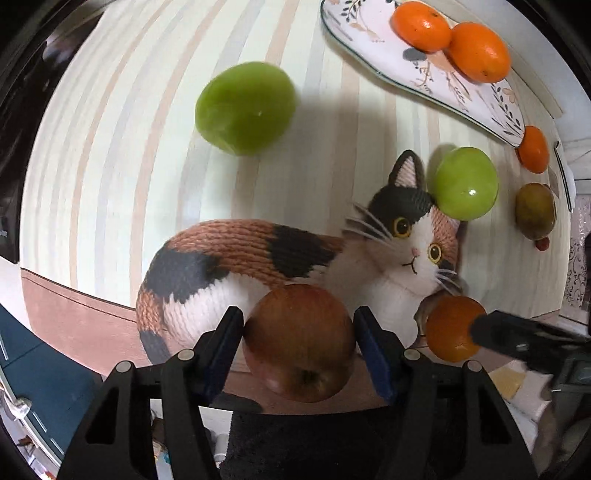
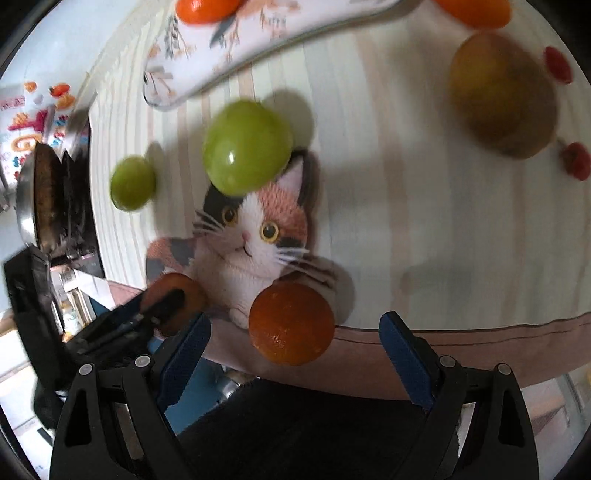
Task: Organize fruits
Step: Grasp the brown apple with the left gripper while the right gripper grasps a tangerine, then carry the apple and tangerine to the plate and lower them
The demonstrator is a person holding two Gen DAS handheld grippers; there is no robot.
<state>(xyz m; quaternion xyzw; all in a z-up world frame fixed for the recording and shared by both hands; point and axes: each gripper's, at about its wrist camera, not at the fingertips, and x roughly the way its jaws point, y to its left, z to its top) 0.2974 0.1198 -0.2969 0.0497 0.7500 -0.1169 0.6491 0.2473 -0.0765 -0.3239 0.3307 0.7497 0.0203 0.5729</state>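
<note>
Left wrist view. Left gripper (image 1: 299, 328): blue-padded fingers (image 1: 225, 347) part-open, both pads touching the sides of a reddish-brown round apple (image 1: 299, 343), which is clamped between them at the near edge of the pale striped tablecloth (image 1: 110, 147). Apple's dimpled end faces down toward the camera, so its axis runs roughly along the fingers. Behind the apple lies a printed knit-look calico cat figure (image 1: 258, 269), body long axis running left to right, head at right. Counts in this view: green round fruits, two, one far left (image 1: 245, 107) and one by the cat's ear (image 1: 466, 182); orange mandarins, four, two touching on the white floral oval plate (image 1: 354, 29), namely (image 1: 421, 26) and (image 1: 479, 51), one off the plate's right end (image 1: 533, 148), one near the cat's chin (image 1: 452, 328). One olive-brown oval fruit (image 1: 535, 211), a small red item just below it. A black finger of the right gripper (image 1: 517, 339) overlaps the near mandarin.

Right wrist view (blurred). Right gripper (image 2: 293, 343): fingers spread wide, the dark orange mandarin (image 2: 291, 323) sits between them with clear gaps to both pads; gripping nothing. Green fruits, two. Olive-brown fruit, one, long axis tilted. Small red items, two. Left gripper with the apple at lower left.
</note>
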